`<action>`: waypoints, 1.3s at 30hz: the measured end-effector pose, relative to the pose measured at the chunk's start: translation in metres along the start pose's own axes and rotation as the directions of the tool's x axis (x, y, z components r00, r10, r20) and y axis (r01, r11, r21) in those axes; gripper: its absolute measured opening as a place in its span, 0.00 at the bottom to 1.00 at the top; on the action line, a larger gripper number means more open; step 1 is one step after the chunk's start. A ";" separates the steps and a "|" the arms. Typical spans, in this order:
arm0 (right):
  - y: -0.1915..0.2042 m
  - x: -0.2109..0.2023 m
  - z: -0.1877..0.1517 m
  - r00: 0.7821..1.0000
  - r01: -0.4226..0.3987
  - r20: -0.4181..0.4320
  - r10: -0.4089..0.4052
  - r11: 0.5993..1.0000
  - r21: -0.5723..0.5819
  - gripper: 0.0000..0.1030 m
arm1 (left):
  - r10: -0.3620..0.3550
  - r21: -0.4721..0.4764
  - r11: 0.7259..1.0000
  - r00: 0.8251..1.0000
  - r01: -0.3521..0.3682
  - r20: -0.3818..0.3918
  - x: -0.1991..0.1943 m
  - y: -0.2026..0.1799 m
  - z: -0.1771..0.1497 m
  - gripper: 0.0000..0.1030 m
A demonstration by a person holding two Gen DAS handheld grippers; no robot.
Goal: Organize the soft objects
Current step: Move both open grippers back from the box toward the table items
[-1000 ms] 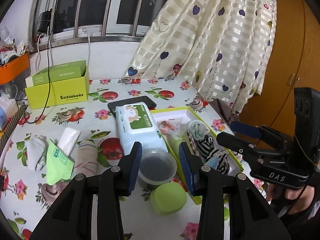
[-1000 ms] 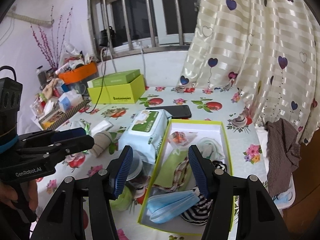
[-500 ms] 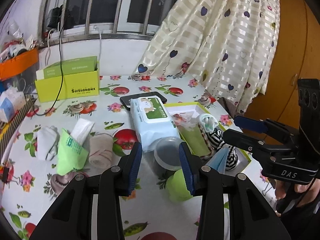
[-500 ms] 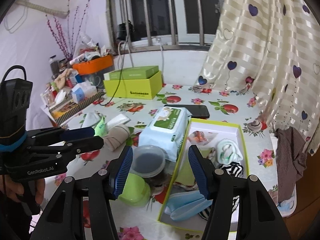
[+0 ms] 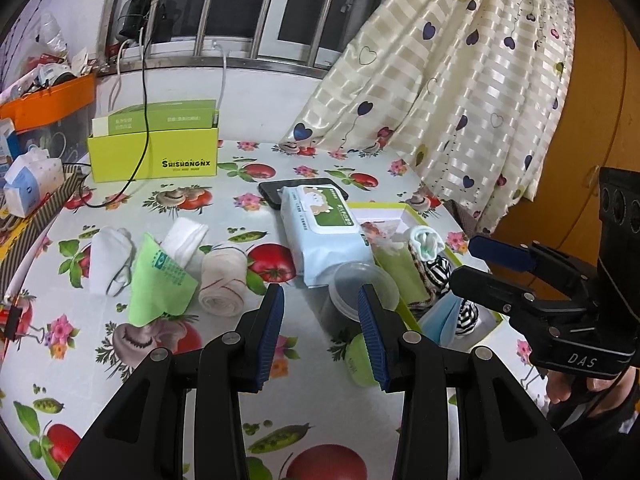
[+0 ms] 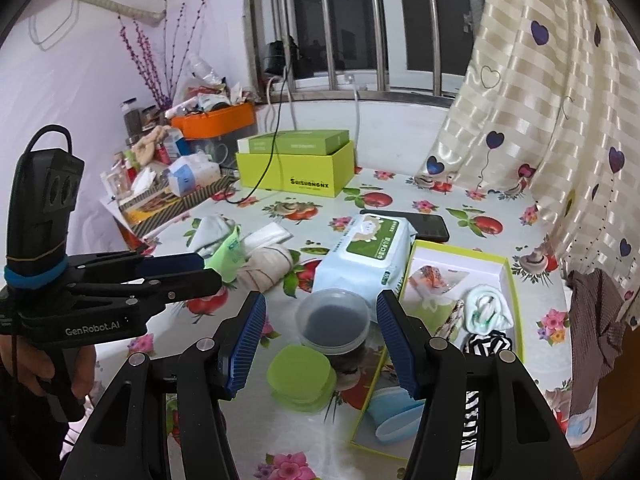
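A yellow-green open box (image 6: 505,264) at the table's right holds several soft items: a white-green sock roll (image 6: 486,312), a striped cloth (image 6: 486,345), a blue face mask (image 6: 394,416). Loose on the table lie a beige bandage roll (image 5: 222,280), a green packet (image 5: 158,280), a white folded cloth (image 5: 185,236), a white sock (image 5: 108,256) and a wet-wipes pack (image 5: 320,228). My left gripper (image 5: 320,322) is open and empty above the table, right of the bandage roll. My right gripper (image 6: 320,338) is open and empty above a clear cup (image 6: 333,322).
A green lid (image 6: 302,376) lies by the cup. A black phone (image 6: 424,226) lies behind the wipes. A yellow-green carton (image 5: 154,156) with a cable stands at the back. Clutter and an orange bin (image 6: 214,124) fill the left edge. A curtain (image 5: 460,92) hangs at right.
Both grippers have drawn back from the box and turned left, so more of the table's left side shows. Both stay open and empty.
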State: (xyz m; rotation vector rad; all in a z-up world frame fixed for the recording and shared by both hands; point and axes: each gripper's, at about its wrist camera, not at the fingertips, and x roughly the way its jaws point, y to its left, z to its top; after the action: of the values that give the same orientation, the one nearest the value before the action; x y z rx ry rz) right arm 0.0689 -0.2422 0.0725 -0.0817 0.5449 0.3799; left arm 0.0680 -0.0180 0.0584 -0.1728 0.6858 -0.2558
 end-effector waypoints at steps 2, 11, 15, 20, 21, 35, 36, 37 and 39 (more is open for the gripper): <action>0.002 0.001 0.000 1.000 -0.005 -0.003 0.005 1.000 -0.003 0.56 | 0.007 -0.004 1.000 1.000 -0.007 0.002 -0.001 0.002 0.000 0.39; 0.008 0.002 0.000 1.000 -0.021 -0.006 0.021 1.000 -0.012 0.56 | 0.049 -0.029 0.998 0.999 -0.049 -0.008 -0.001 0.014 -0.006 0.39; 0.013 0.005 0.000 0.999 -0.031 -0.012 0.031 0.999 -0.017 0.56 | 0.063 -0.042 0.997 0.998 -0.063 -0.011 -0.001 0.020 -0.008 0.39; 0.024 0.012 0.001 0.998 -0.051 -0.025 0.050 0.998 -0.027 0.56 | 0.082 -0.062 0.995 0.997 -0.082 -0.014 -0.002 0.032 -0.011 0.39; 0.027 0.015 0.001 0.998 -0.057 -0.030 0.056 0.998 -0.032 0.56 | 0.087 -0.066 0.994 0.996 -0.088 -0.014 -0.003 0.036 -0.012 0.39; 0.063 0.059 0.015 0.990 -0.105 -0.101 0.100 0.994 -0.044 0.56 | 0.158 -0.166 0.972 0.986 -0.163 -0.043 -0.005 0.095 -0.024 0.39; 0.066 0.063 0.016 0.989 -0.106 -0.106 0.101 0.994 -0.041 0.56 | 0.164 -0.174 0.970 0.985 -0.169 -0.043 -0.005 0.099 -0.025 0.39; 0.068 0.068 0.018 0.988 -0.106 -0.114 0.101 0.994 -0.037 0.56 | 0.169 -0.179 0.968 0.985 -0.174 -0.044 -0.005 0.103 -0.025 0.39; 0.073 0.079 0.021 0.986 -0.106 -0.129 0.102 0.994 -0.030 0.56 | 0.177 -0.192 0.964 0.983 -0.182 -0.045 -0.005 0.112 -0.027 0.39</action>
State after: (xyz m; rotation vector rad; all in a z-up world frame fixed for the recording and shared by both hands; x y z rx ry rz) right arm 0.1141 -0.1446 0.0514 -0.1135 0.6701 0.4888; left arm 0.0670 0.0884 0.0139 -0.2938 0.7495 -0.0162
